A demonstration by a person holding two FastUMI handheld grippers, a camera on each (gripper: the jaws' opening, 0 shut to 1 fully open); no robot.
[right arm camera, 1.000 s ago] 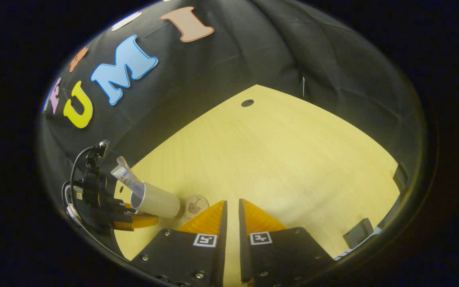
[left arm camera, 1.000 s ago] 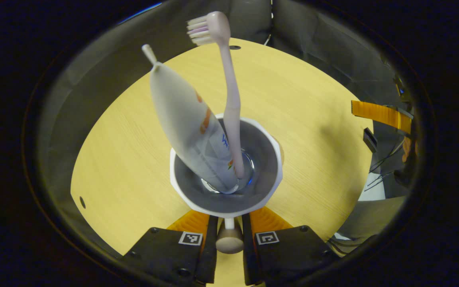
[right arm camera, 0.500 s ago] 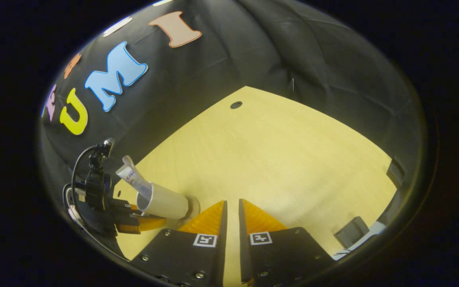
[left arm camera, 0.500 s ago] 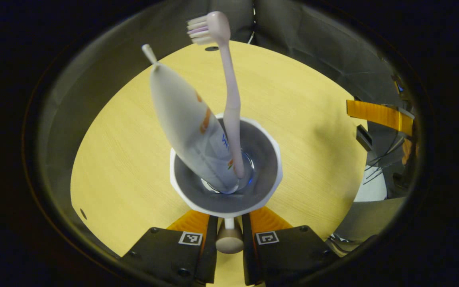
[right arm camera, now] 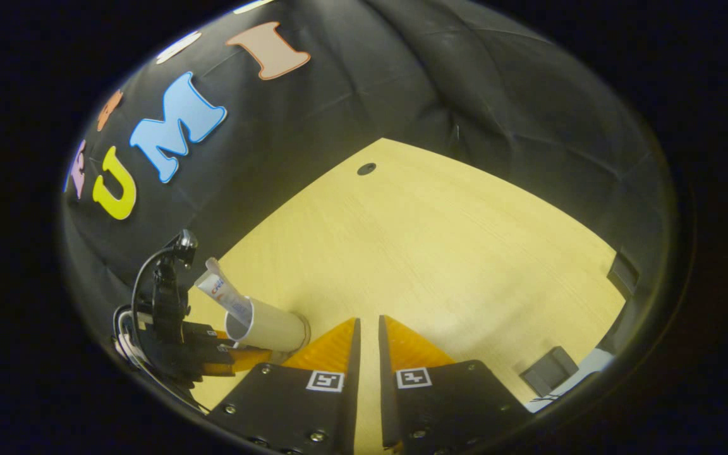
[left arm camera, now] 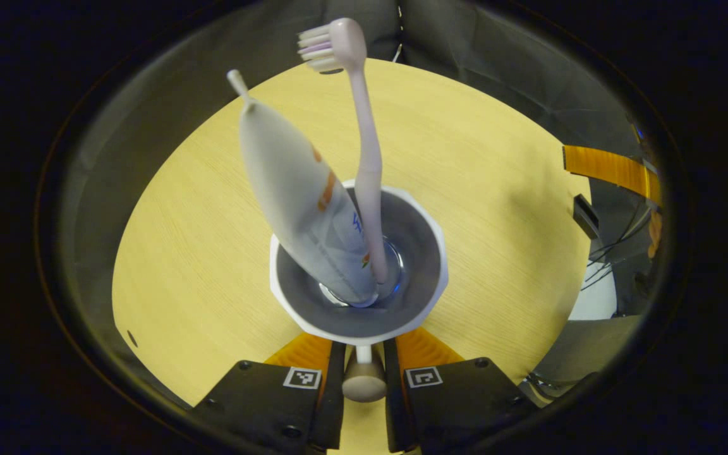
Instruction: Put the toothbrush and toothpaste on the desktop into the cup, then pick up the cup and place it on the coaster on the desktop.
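Observation:
A white cup (left arm camera: 427, 297) holds a pale pink toothbrush (left arm camera: 367, 158), bristles up, and a white toothpaste tube (left arm camera: 288, 183) leaning left. My left gripper (left arm camera: 364, 354) is shut on the cup at a small knobbed handle by its near rim. In the right gripper view the same cup (right arm camera: 272, 328) stands at the lower left with the toothpaste (right arm camera: 222, 292) sticking out, held from the left by the left gripper (right arm camera: 212, 354). The coaster is hidden under the cup's base. My right gripper (right arm camera: 368, 328) is shut on nothing, just right of the cup, over the wooden tabletop (right arm camera: 452, 253).
The tabletop has a small round hole (right arm camera: 366, 169) near its far edge. A dark block (right arm camera: 547, 370) sits at the right edge. Black cloth walls close in the table. Cables and one finger of the right gripper (left arm camera: 610, 170) show at the right of the left gripper view.
In the right gripper view the cup has moved right onto the round coaster, which showed beside it a second ago and is now covered. The right gripper has barely moved.

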